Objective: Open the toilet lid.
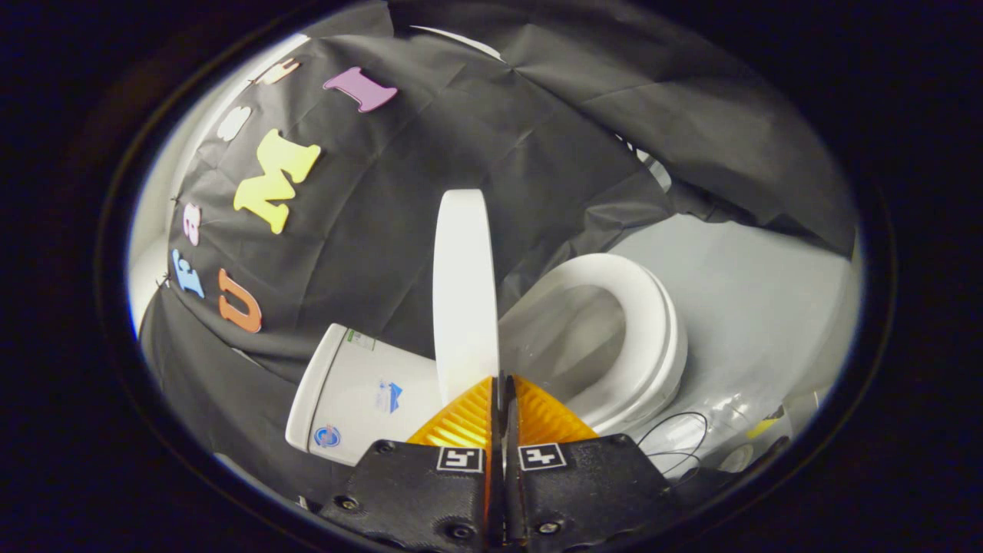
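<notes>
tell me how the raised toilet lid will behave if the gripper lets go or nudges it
The toilet lid looks like a stiff, glossy slab, so probably rigid and slippery. Standing edge-on just ahead of the closed gripper, between tank and seat, it may swing either way.

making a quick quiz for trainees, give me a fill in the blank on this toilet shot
1. The toilet lid stands ____, edge-on just ahead of the gripper.
2. The gripper's fingers are ____, nothing between them.
3. The seat lies ____ on the bowl.
4. Beside the lid sits the white ____.

Missing words: raised; shut; down; tank
</notes>
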Available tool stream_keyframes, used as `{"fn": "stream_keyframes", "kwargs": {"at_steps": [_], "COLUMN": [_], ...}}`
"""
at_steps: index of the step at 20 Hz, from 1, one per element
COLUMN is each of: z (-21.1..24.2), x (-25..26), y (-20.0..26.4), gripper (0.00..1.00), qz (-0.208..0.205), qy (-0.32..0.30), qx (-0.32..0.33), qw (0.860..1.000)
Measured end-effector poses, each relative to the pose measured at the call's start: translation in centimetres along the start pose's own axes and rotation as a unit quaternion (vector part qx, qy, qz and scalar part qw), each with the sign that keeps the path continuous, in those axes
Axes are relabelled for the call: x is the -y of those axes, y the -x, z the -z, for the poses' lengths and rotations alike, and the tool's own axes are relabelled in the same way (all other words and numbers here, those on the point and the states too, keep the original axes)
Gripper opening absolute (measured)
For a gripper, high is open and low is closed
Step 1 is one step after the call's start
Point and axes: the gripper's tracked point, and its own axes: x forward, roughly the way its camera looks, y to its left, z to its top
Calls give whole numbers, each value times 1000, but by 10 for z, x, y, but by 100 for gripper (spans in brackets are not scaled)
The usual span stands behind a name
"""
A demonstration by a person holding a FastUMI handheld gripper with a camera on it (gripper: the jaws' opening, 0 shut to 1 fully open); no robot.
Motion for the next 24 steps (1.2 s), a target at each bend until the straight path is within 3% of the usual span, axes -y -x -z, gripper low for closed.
{"fn": "stream_keyframes", "kwargs": {"at_steps": [10,24], "z": [1,16], "x": [-34,-99], "y": [3,19], "gripper": [4,6], "qz": [25,20], "qy": [55,134], "qx": [12,31], "qw": [998,990]}}
